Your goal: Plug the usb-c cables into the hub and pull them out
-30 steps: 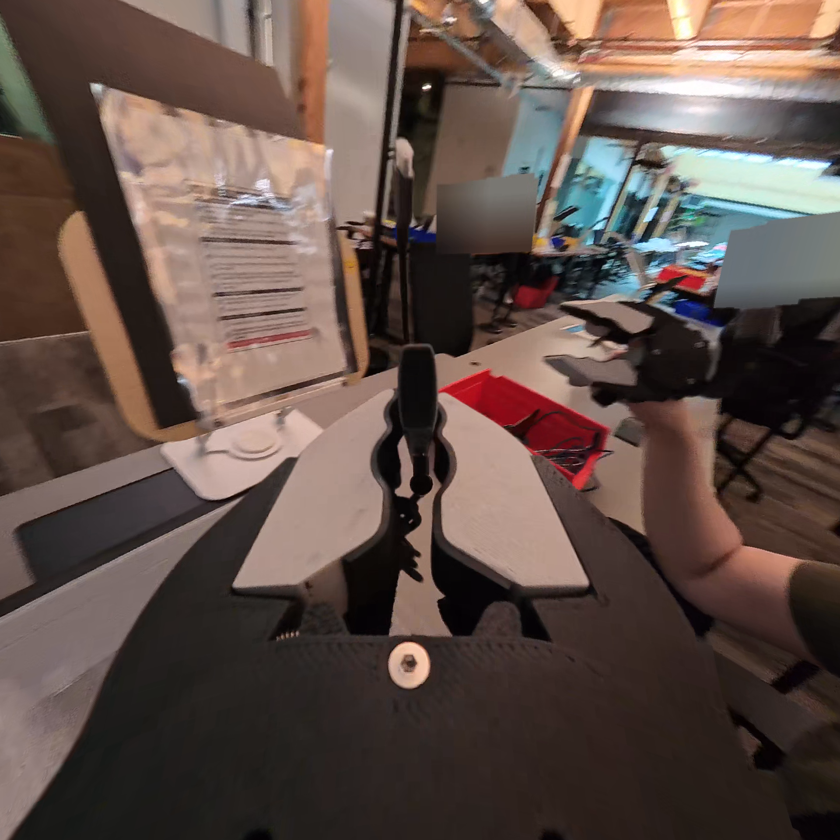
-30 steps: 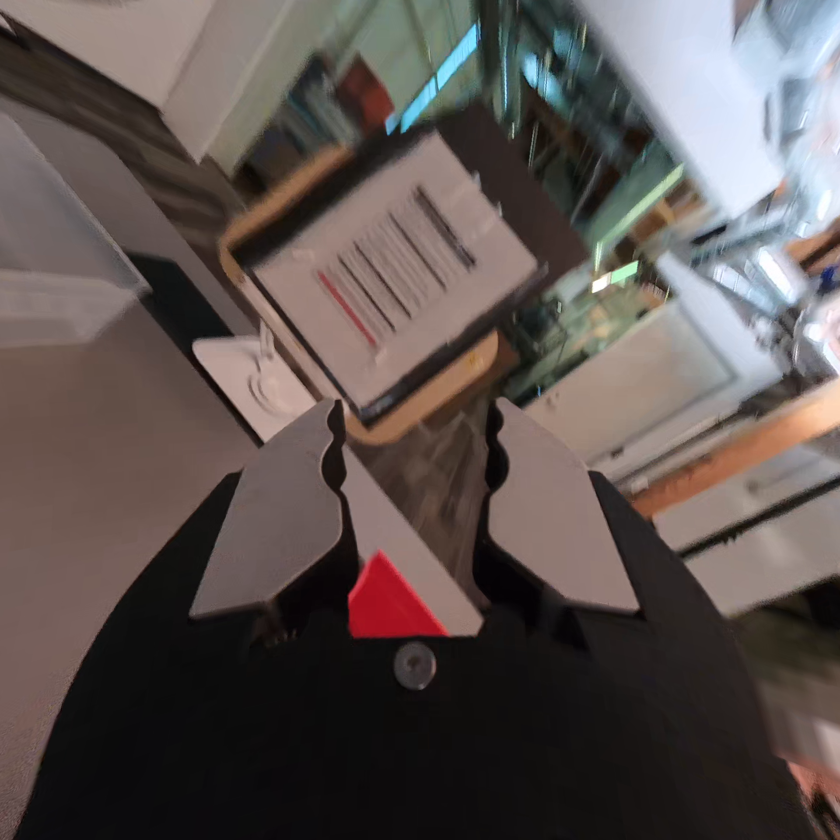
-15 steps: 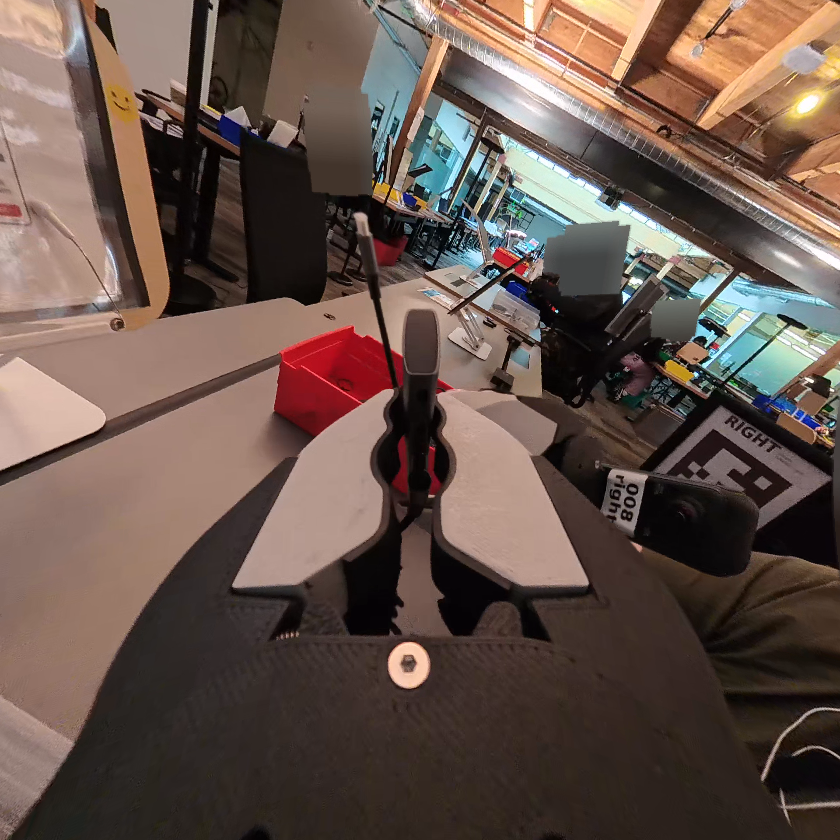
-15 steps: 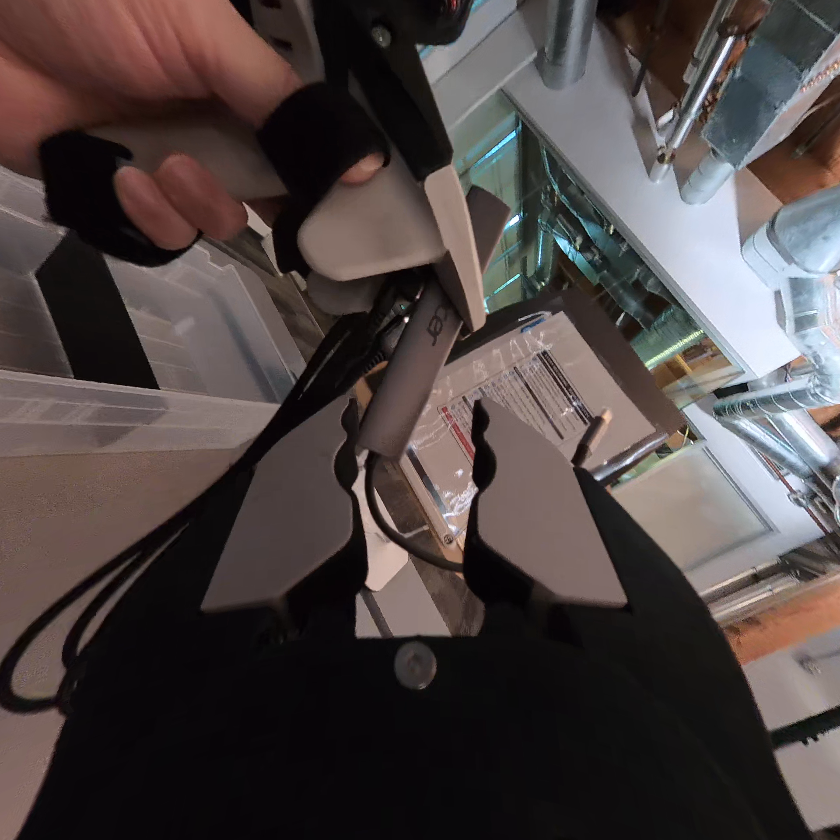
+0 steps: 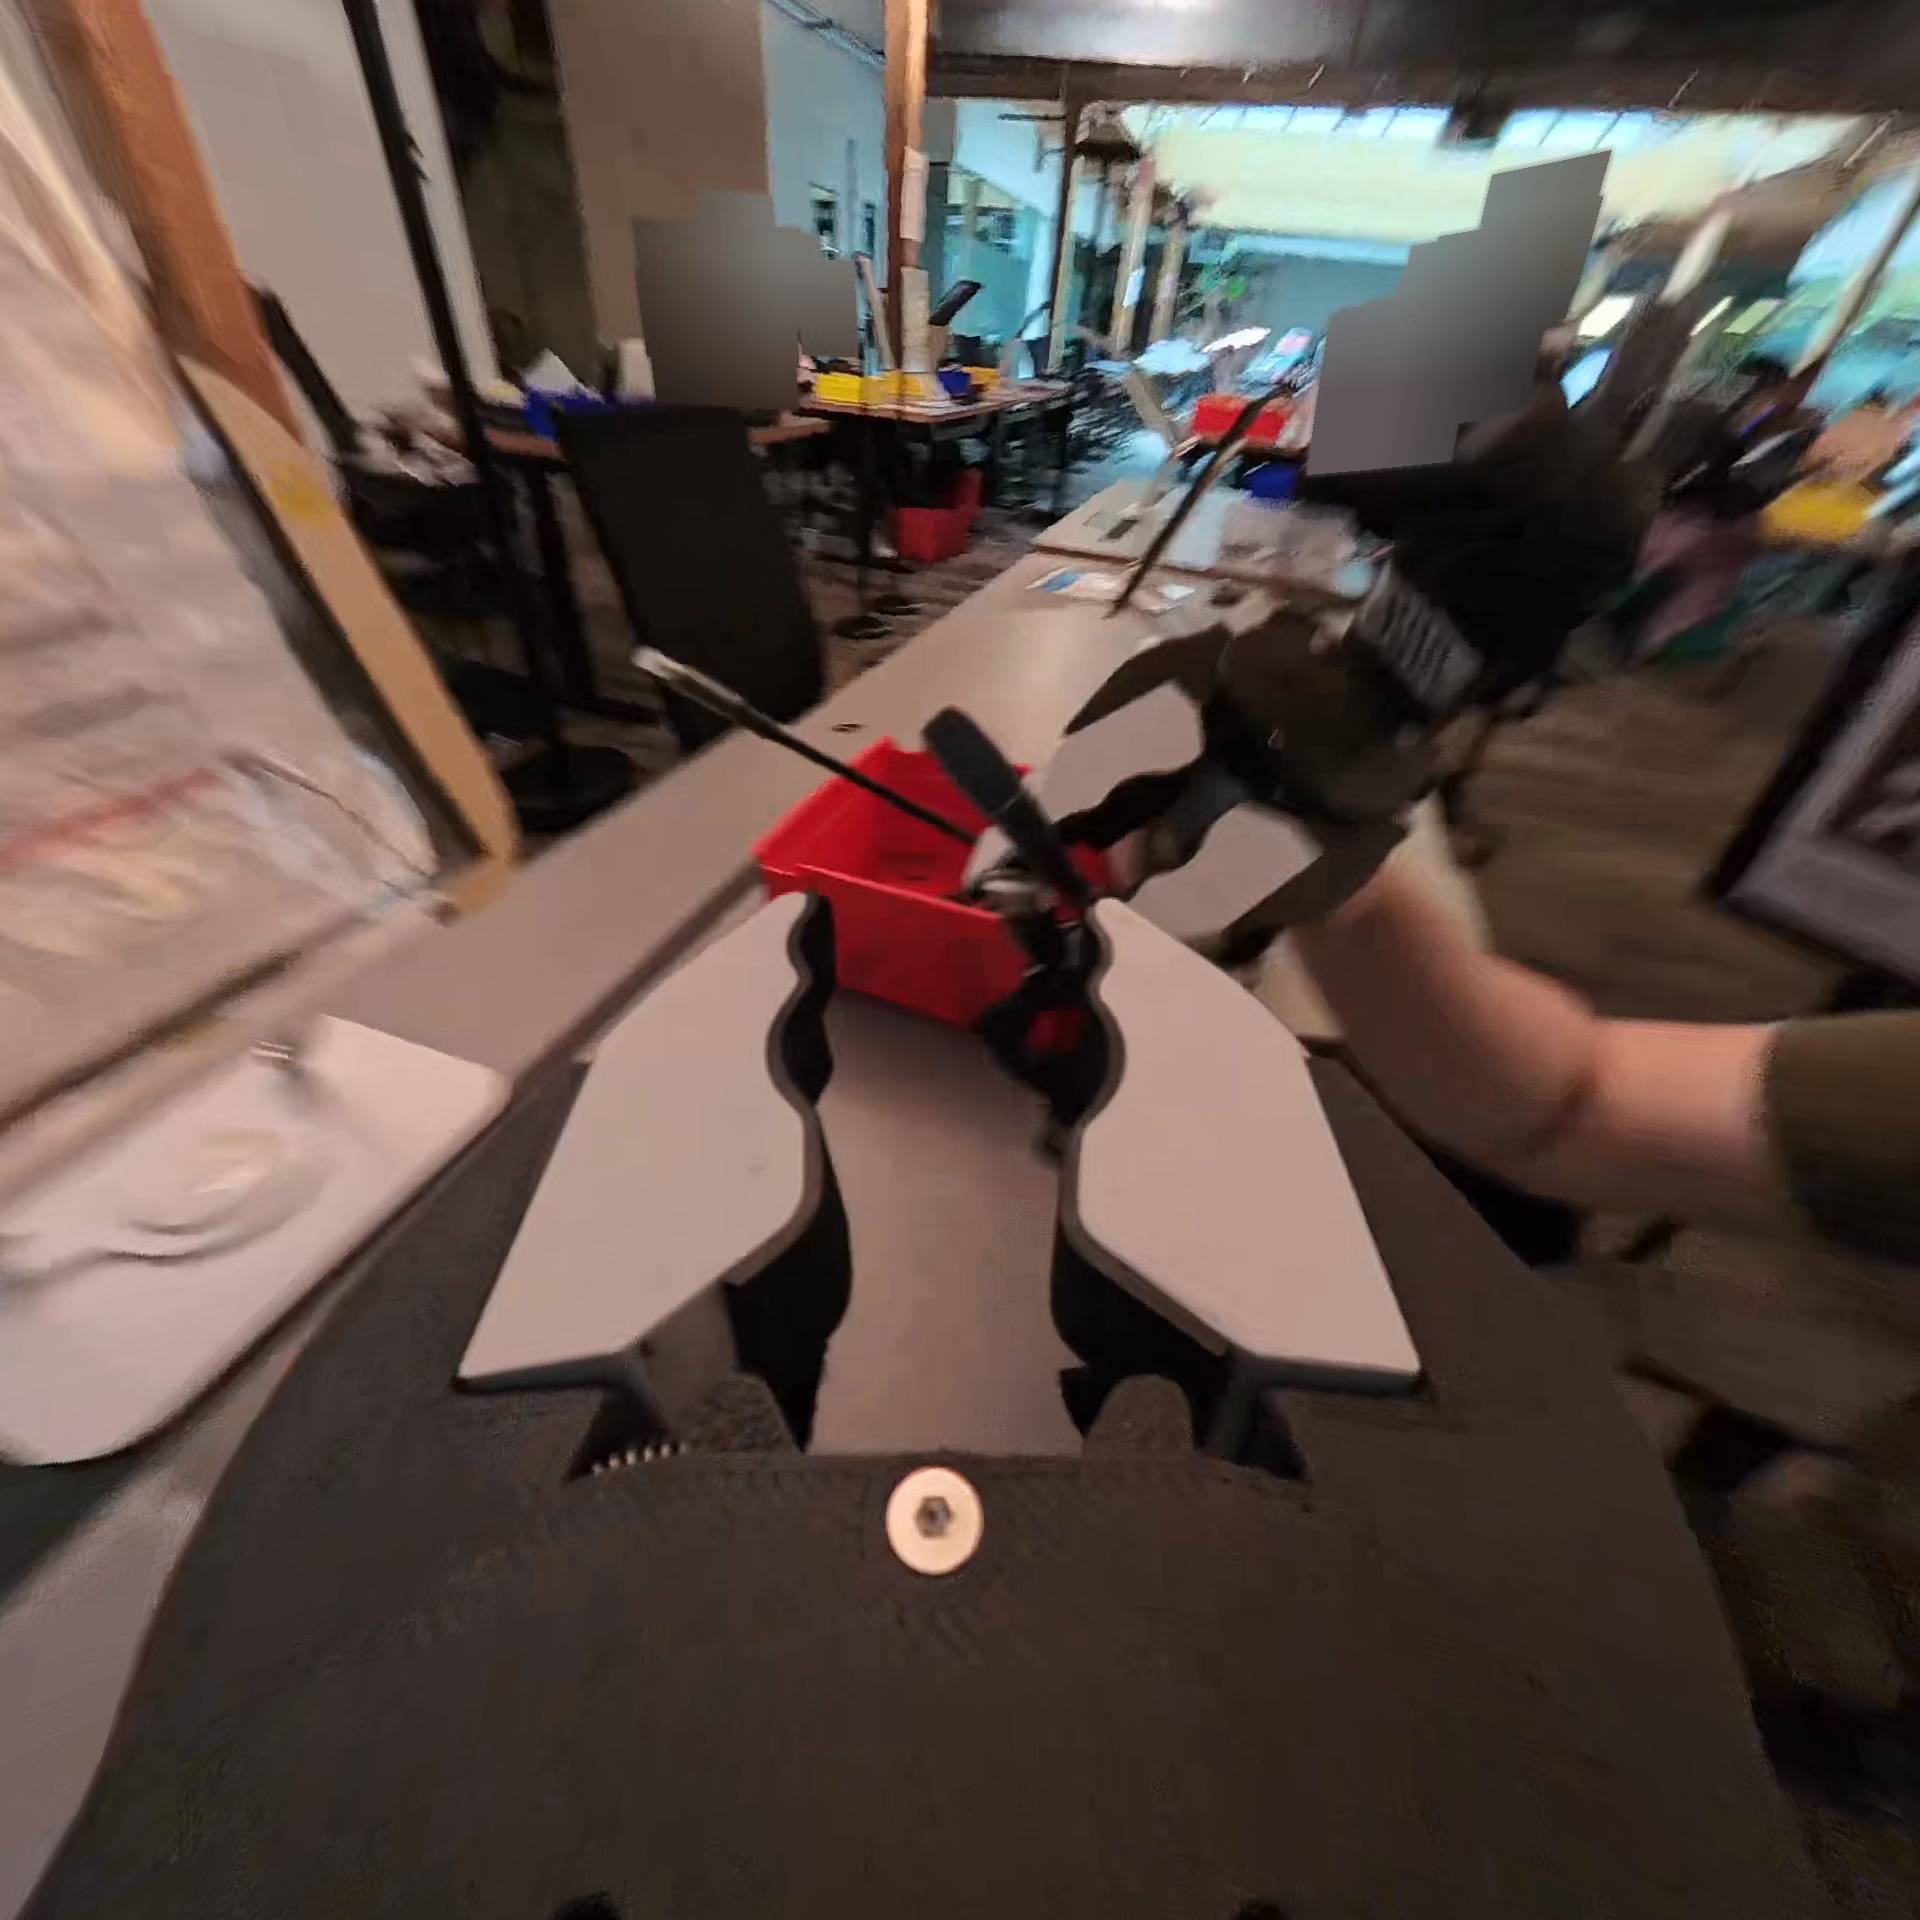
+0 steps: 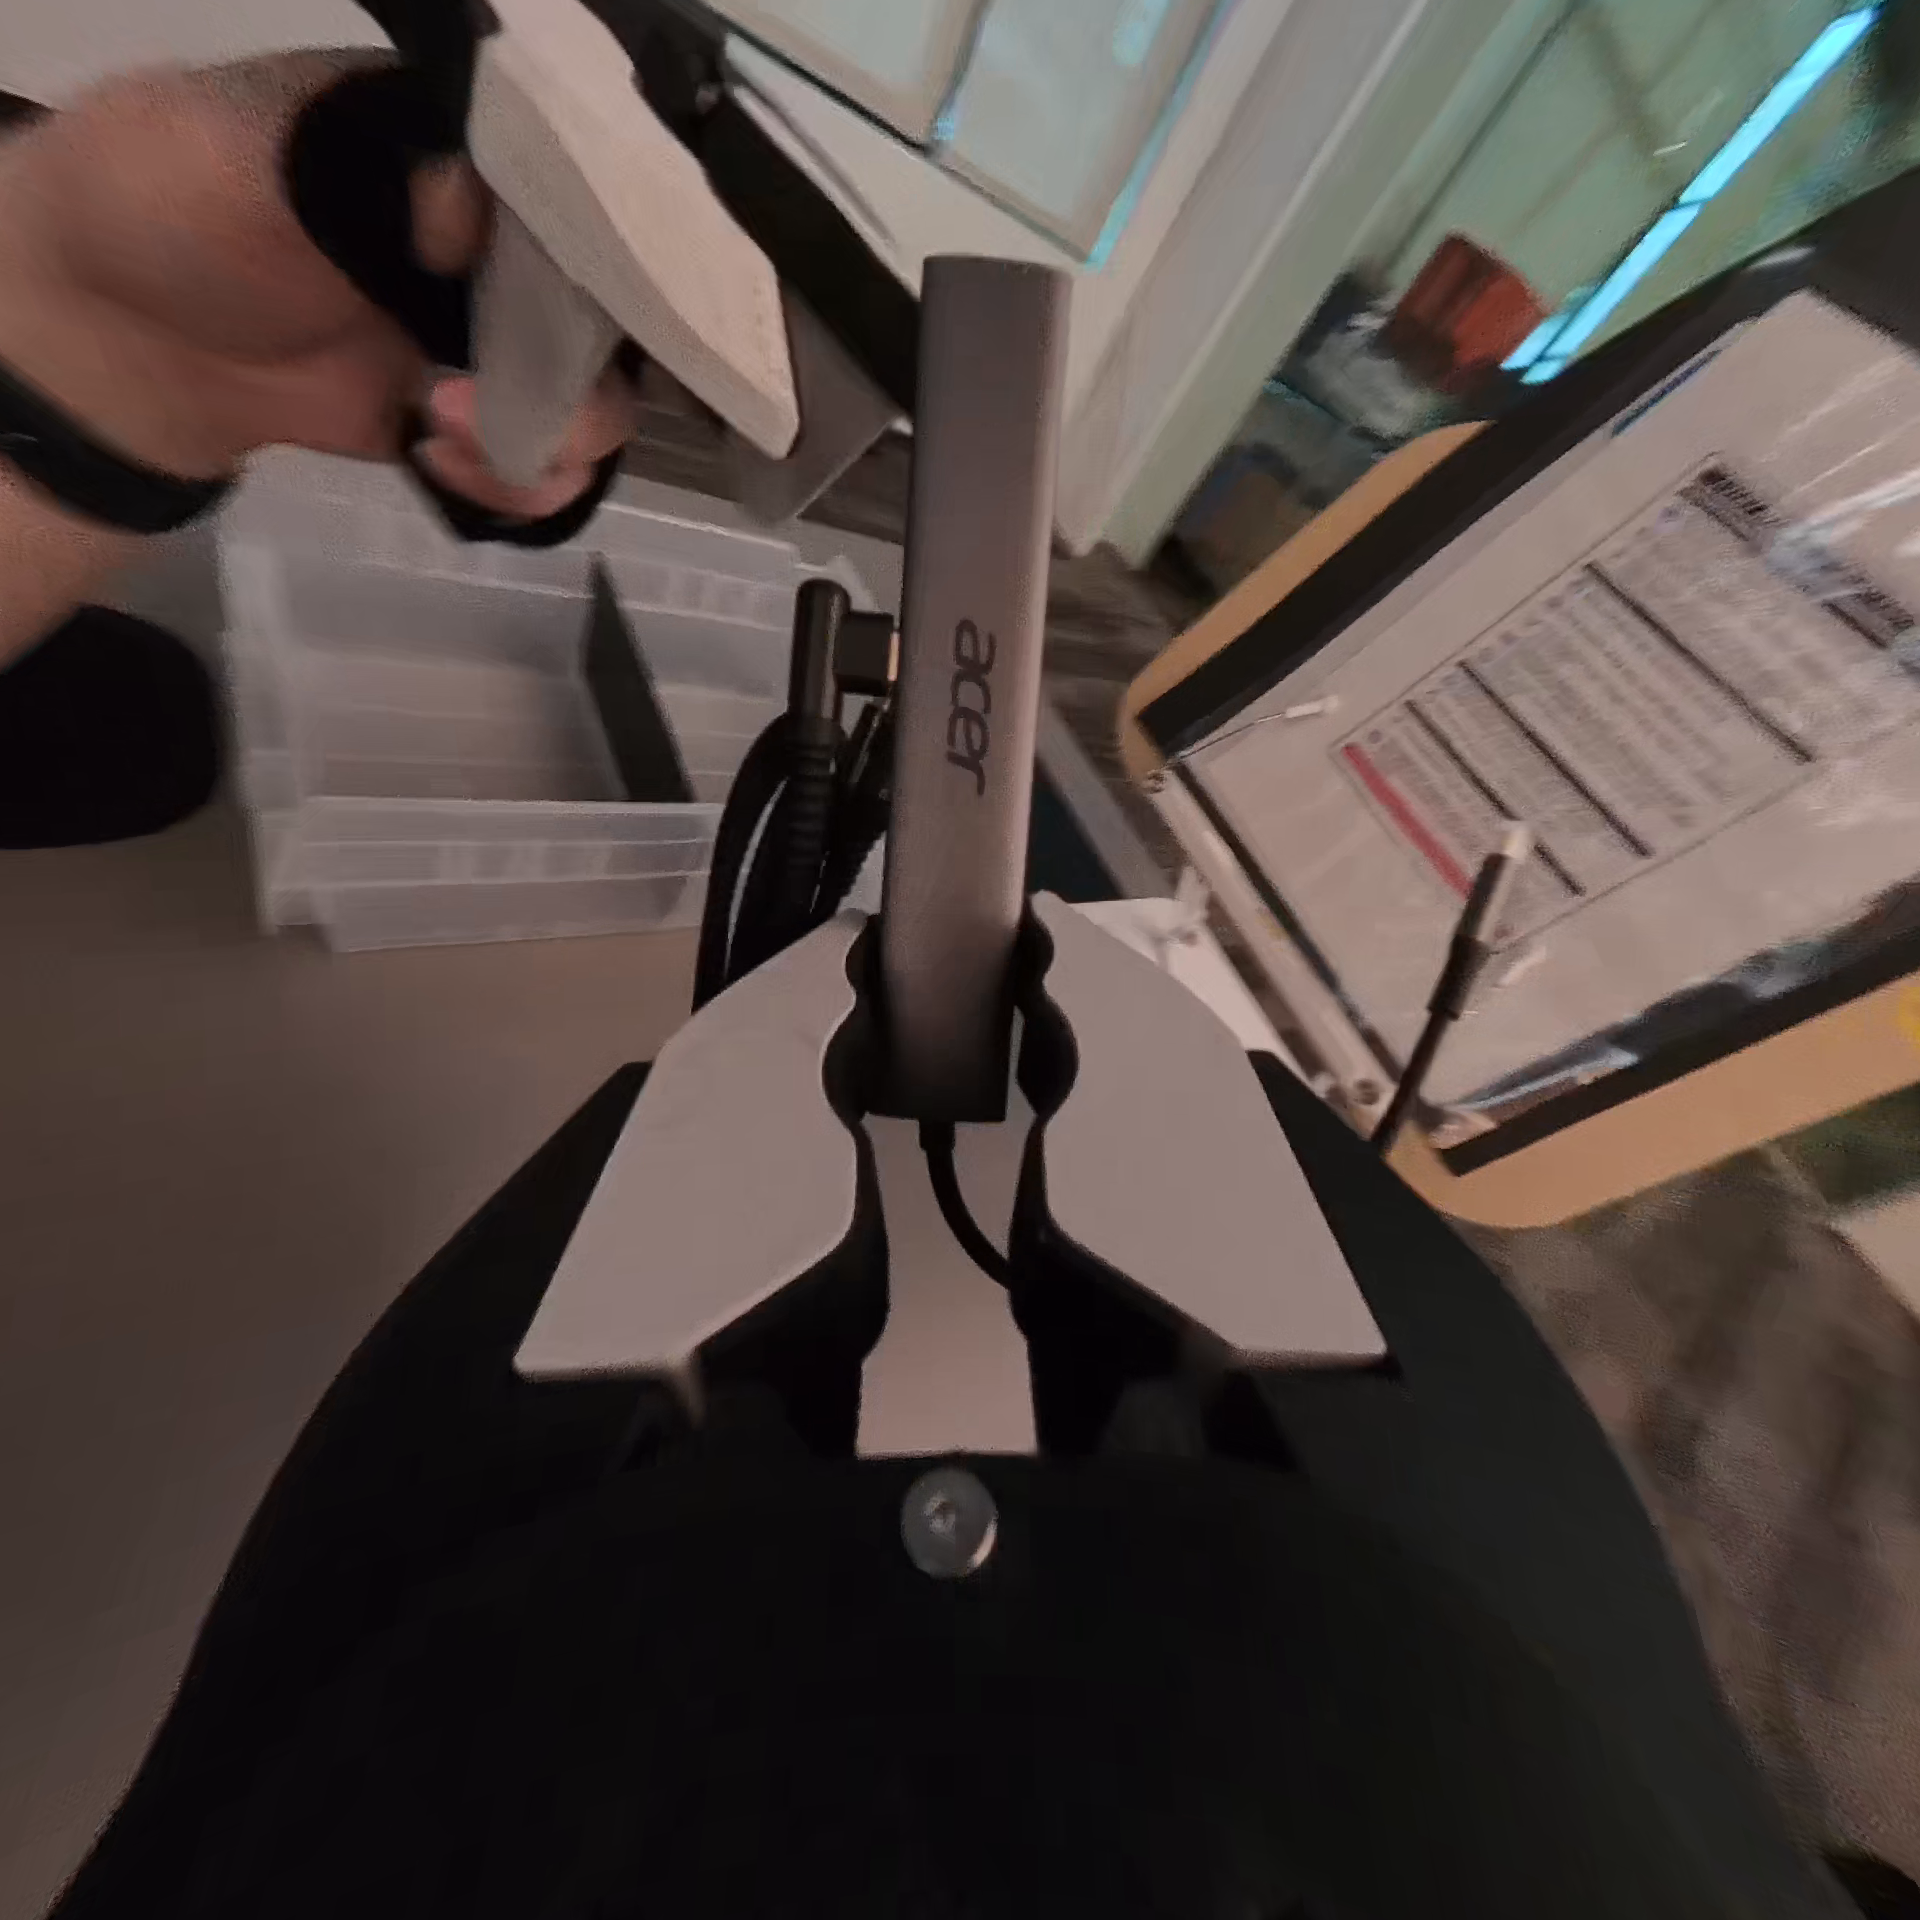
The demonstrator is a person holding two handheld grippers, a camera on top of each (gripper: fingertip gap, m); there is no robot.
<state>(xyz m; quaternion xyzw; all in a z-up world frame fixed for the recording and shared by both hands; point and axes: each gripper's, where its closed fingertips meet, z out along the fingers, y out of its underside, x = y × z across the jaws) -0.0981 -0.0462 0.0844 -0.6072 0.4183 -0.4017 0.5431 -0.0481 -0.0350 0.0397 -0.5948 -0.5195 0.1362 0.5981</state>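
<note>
Plainly, the risk lay in the handover. At the left of the left wrist view stood a sign point(image 5: 156, 727). Next came a loose cable point(image 5: 727, 707), its plug in the air. Past it a red bin point(image 5: 883, 935) sat on the worktop point(image 5: 644, 914). Our left tool point(image 5: 951, 925) was open, nothing between its fingers.

In the right wrist view the hub point(image 6: 977, 623) stood upright in our right tool point(image 6: 945, 925), which was closed on its lower end, where its own lead comes out. An angled plug point(image 6: 842, 644) touched the hub's left side; we could not tell whether it was fully seated. Behind it lay a clear box point(image 6: 468, 727).

We judged that three things could go wrong.
- The hub was held only at one end, so a sideways push from a plug might lever it round in the grip.
- The loose cable was thin and springy. If the left tool closed on the cord and not on the plug body, the tip would probably wander and scrape the port.
- The black leads hanging under the hub could catch on the bin's rim and tug it askew.
</note>
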